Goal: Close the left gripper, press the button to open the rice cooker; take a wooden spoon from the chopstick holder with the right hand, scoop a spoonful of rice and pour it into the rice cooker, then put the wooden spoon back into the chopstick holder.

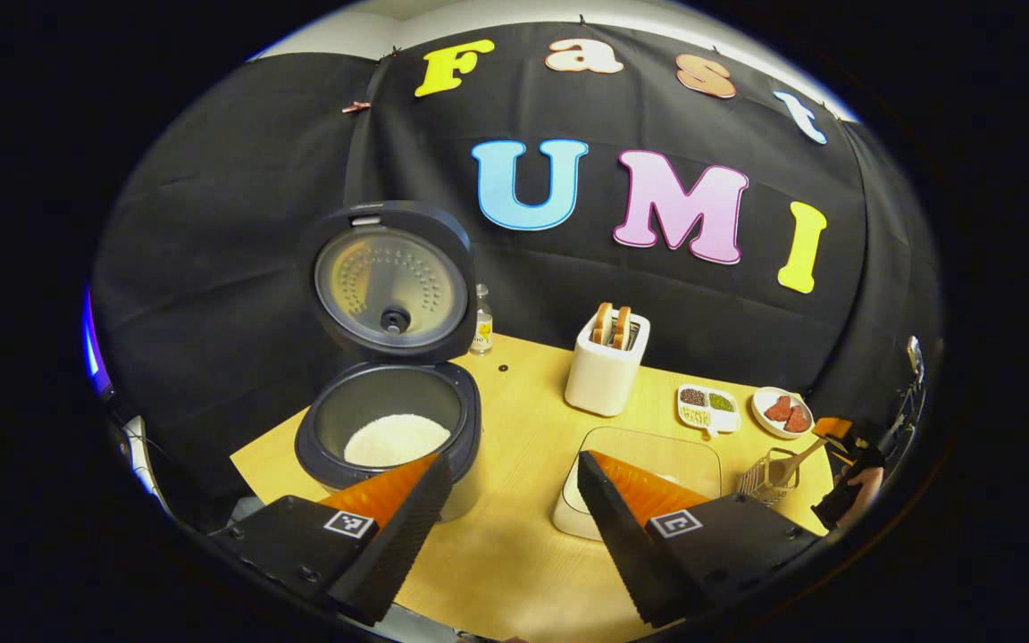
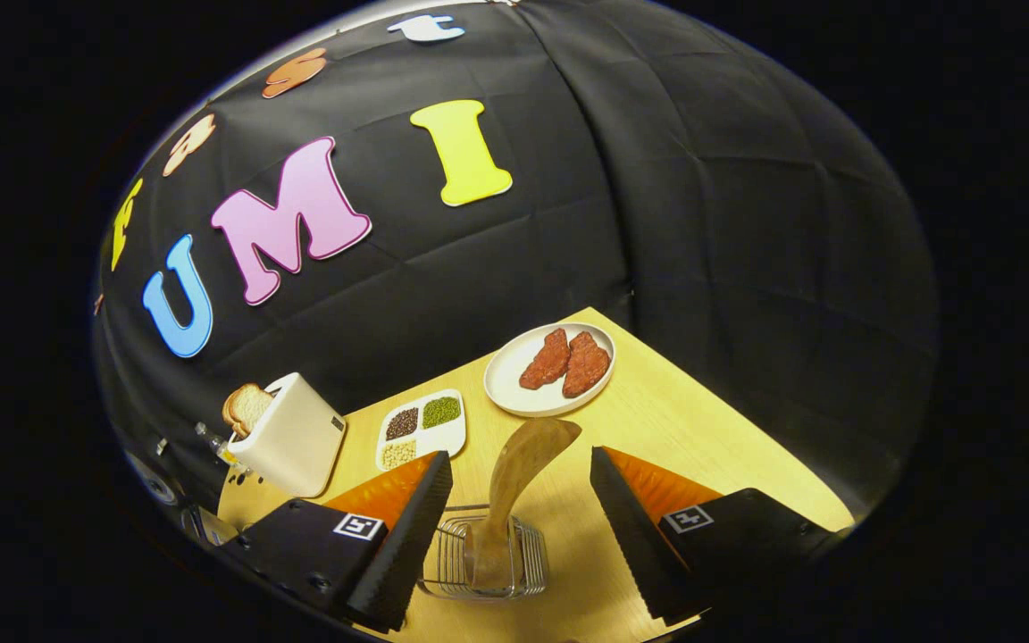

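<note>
In the left gripper view the rice cooker (image 1: 389,420) is seen left of centre with its lid raised and white rice inside; a toaster (image 1: 606,364) stands at centre. The left gripper (image 1: 506,500) is held with fingers spread, grasping nothing, its right finger partly covering a clear container (image 1: 657,455). In the right gripper view the wooden spoon (image 2: 514,487) is seen standing in the wire chopstick holder (image 2: 488,563) at lower centre, between the released fingers of the right gripper (image 2: 519,509). A plate (image 2: 514,388) and a divided dish (image 2: 421,429) lie behind on the tabletop (image 2: 684,429).
</note>
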`<state>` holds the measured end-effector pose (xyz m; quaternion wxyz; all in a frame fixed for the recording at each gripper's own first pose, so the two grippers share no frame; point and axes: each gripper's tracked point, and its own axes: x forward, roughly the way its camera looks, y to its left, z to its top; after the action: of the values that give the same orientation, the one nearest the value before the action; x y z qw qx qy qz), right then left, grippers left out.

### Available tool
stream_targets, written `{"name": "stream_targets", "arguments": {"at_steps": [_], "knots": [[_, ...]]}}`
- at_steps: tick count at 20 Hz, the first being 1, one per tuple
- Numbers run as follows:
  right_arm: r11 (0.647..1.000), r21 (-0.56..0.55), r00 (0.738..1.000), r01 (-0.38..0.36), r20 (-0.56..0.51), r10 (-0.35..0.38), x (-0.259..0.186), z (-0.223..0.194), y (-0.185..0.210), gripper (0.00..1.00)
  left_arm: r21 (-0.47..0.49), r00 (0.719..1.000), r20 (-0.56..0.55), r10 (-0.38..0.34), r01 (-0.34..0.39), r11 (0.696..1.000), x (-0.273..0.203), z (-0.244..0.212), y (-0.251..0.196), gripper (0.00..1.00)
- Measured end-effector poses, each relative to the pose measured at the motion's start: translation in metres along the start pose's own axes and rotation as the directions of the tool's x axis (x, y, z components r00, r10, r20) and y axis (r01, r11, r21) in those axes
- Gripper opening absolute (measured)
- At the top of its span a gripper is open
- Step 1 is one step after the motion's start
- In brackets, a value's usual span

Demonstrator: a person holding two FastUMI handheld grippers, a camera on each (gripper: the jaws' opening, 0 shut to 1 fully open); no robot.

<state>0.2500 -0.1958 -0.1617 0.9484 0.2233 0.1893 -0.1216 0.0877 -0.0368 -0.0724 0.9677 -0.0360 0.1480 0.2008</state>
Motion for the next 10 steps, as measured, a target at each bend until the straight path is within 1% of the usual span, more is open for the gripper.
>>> {"name": "stream_targets", "arguments": {"at_steps": [2,3,5,6,7,8,9,10], "knots": [[0.999,0.035,1.000,-0.012,-0.015,0.012,0.010,-0.003,0.000,0.95,0.001,1.000,-0.016,-0.004,0.004,1.000,-0.001,-0.006,-0.006,0.96],[0.998,0.058,1.000,-0.013,-0.024,0.015,0.014,-0.004,0.001,0.86,0.000,1.000,-0.020,-0.010,0.010,1.000,-0.002,-0.009,-0.010,0.96],[0.995,0.098,0.999,-0.009,-0.044,0.013,0.021,-0.007,0.001,0.71,-0.002,0.999,-0.027,-0.044,0.044,0.999,-0.002,-0.013,-0.023,0.96],[0.993,0.118,0.998,-0.004,-0.057,0.011,0.025,-0.008,0.001,0.53,0.002,0.998,-0.029,-0.057,0.057,0.998,-0.003,-0.017,-0.027,0.96],[0.990,0.143,0.998,-0.008,-0.068,0.018,0.024,-0.010,0.003,0.49,0.012,0.997,-0.032,-0.064,0.065,0.998,-0.002,-0.018,-0.030,0.96],[0.987,0.160,0.997,-0.008,-0.078,0.021,0.024,-0.009,0.004,0.40,0.023,0.997,-0.034,-0.068,0.069,0.997,-0.002,-0.020,-0.032,0.96],[0.985,0.171,0.997,0.018,-0.077,-0.005,0.019,-0.007,0.001,0.49,0.030,0.996,-0.044,-0.075,0.076,0.997,-0.001,-0.024,-0.035,0.96],[0.983,0.184,0.997,0.012,-0.082,0.003,0.023,-0.007,0.003,0.33,0.035,0.995,-0.053,-0.087,0.089,0.995,-0.003,-0.027,-0.038,0.96]]}}
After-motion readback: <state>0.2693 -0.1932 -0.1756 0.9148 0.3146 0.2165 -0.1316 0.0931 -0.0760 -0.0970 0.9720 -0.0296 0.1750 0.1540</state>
